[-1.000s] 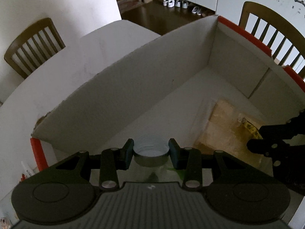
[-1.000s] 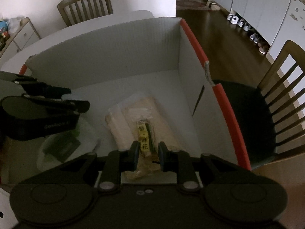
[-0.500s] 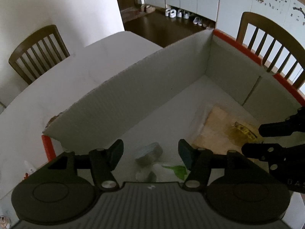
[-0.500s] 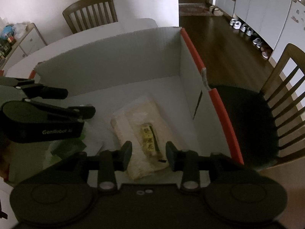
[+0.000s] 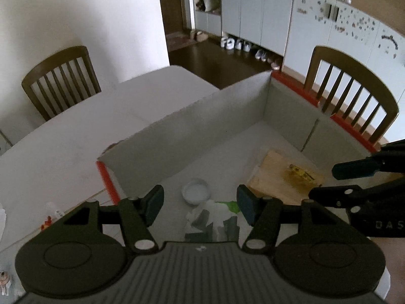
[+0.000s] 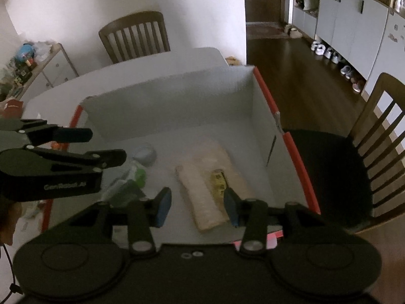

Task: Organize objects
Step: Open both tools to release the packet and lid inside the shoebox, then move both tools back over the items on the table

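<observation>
With the big white cardboard box with red edges (image 6: 298,149) holding the tan wrapped packet with a yellow label (image 6: 210,185) and the clear bottle with a grey cap (image 5: 196,192), we judge both placed, so our left gripper (image 5: 200,202) and right gripper (image 6: 196,205), fingers spread and empty, should lift away for the next item.

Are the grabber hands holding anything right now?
No. The left gripper and right gripper are both open, above the jar and packet in the box.

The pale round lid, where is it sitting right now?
The pale round lid lies on the floor of the cardboard box, toward its left end, just beyond the clear packet with green print and left of the beige wrapped package.
</observation>
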The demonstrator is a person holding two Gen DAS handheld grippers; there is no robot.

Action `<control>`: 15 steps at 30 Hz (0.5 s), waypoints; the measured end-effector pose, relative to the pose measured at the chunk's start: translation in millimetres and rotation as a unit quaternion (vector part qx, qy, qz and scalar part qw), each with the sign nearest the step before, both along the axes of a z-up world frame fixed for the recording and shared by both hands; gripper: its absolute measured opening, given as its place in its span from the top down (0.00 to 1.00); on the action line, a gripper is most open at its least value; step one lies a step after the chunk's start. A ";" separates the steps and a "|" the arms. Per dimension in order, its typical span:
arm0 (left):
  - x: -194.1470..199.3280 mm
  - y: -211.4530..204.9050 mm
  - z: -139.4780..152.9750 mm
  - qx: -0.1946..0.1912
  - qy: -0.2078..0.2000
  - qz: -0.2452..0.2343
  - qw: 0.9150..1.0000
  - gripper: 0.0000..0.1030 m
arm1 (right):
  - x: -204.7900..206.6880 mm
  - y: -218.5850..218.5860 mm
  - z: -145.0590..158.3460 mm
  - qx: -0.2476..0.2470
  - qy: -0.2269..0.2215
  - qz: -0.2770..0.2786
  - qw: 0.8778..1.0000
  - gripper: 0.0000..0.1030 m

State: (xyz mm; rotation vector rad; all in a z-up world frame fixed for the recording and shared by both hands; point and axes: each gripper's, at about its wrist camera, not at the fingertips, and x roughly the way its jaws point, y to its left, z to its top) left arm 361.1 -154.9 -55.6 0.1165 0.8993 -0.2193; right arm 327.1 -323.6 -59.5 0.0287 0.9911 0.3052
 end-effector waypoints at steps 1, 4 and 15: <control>-4.7 2.8 4.3 -0.005 -0.006 0.001 1.000 0.40 | -2.4 2.9 2.9 -0.001 -0.003 0.002 1.000 0.56; -17.0 9.3 14.7 -0.014 -0.022 0.000 1.000 0.40 | -10.3 11.3 11.1 -0.005 -0.012 0.007 1.000 0.54; -68.9 44.0 37.0 -0.054 -0.050 -0.011 0.997 0.40 | -41.3 36.9 33.3 0.004 -0.028 0.009 1.000 0.46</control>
